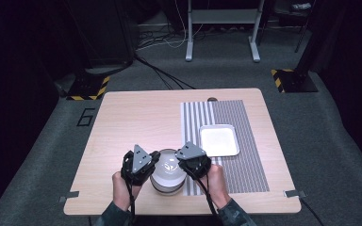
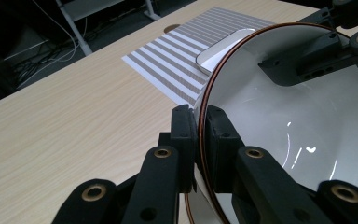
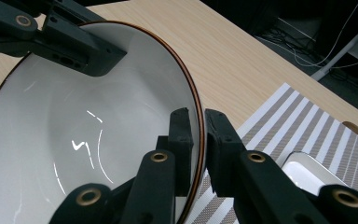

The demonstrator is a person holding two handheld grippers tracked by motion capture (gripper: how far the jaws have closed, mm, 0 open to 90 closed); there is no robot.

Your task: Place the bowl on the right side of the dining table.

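Note:
A white bowl (image 1: 168, 171) with a thin brown rim sits near the table's front edge, at the left border of the striped mat. My left gripper (image 1: 153, 162) is shut on the bowl's left rim; in the left gripper view its black fingers (image 2: 182, 135) pinch the brown-edged wall of the bowl (image 2: 298, 130). My right gripper (image 1: 183, 164) is shut on the opposite rim, and in the right gripper view its fingers (image 3: 223, 140) clamp the bowl (image 3: 74, 140) wall. Each gripper view shows the other gripper's jaws across the bowl.
A white rectangular tray (image 1: 219, 140) lies on the grey-and-white striped mat (image 1: 245, 155), just behind and right of the bowl. The wooden table (image 1: 132, 117) is bare on its left half. A metal stand and cables are on the floor beyond.

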